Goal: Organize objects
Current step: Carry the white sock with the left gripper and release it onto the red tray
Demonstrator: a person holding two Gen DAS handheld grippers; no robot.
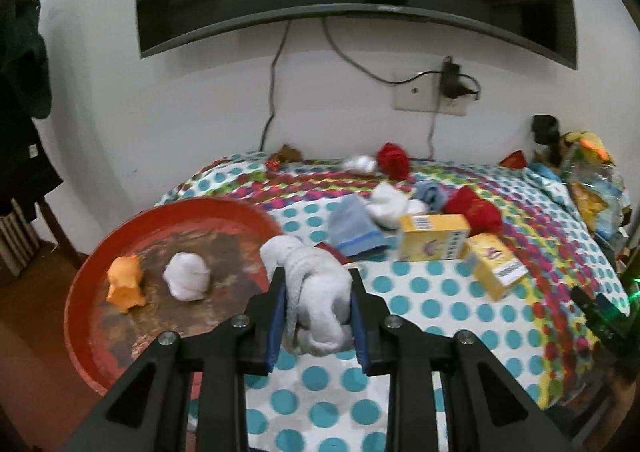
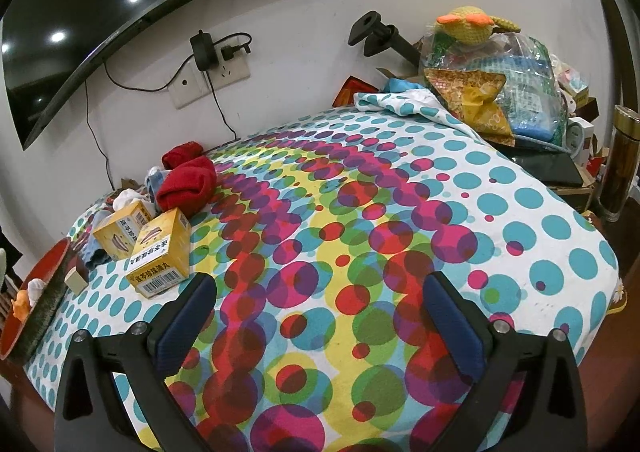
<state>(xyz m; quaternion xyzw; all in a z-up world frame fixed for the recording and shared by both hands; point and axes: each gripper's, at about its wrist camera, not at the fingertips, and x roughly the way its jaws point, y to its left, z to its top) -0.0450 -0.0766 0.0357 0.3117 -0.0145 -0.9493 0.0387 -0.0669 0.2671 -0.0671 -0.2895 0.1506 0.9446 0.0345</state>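
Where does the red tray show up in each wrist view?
Left wrist view: the red tray fills the lower left, holding an orange toy and a white sock ball.
Right wrist view: only a sliver of the tray at the far left edge, seen almost edge-on.
Shared landmark: the two yellow boxes, just right of the tray in both views.

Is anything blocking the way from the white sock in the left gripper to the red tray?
Nothing visible does. The left gripper holds the white sock beside the red tray, whose near part is bare.
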